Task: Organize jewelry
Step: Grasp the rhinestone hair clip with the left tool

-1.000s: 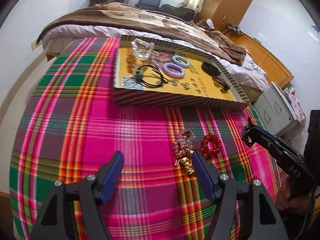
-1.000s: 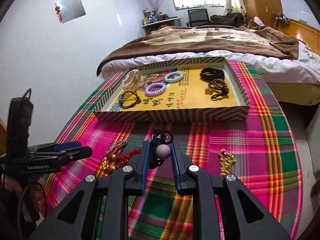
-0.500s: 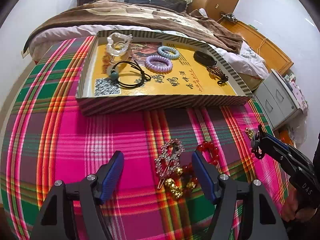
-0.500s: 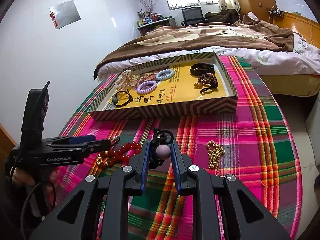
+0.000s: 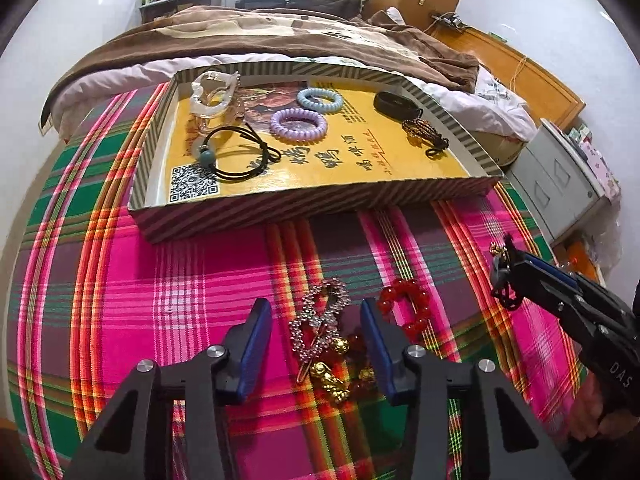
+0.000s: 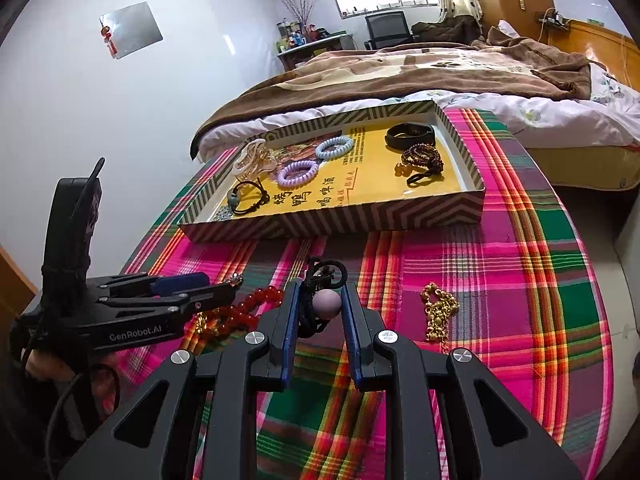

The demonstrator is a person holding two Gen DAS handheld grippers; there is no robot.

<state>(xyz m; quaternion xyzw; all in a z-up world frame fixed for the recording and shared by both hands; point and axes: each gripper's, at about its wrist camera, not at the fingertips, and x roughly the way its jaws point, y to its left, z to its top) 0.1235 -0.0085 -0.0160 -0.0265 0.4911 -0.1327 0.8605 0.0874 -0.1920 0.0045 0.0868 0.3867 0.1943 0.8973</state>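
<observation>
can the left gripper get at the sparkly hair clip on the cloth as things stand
Probably yes. The left gripper is open, its fingers straddling the rhinestone hair clip. But the red bead bracelet and gold charm lie against it and may get caught too.

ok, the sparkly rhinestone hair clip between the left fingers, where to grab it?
Probably pinch the rhinestone hair clip across its narrow waist, coming straight down with the open left gripper. It lies flat on the plaid cloth, its lower end touching the gold charm, so stay above that.
</observation>
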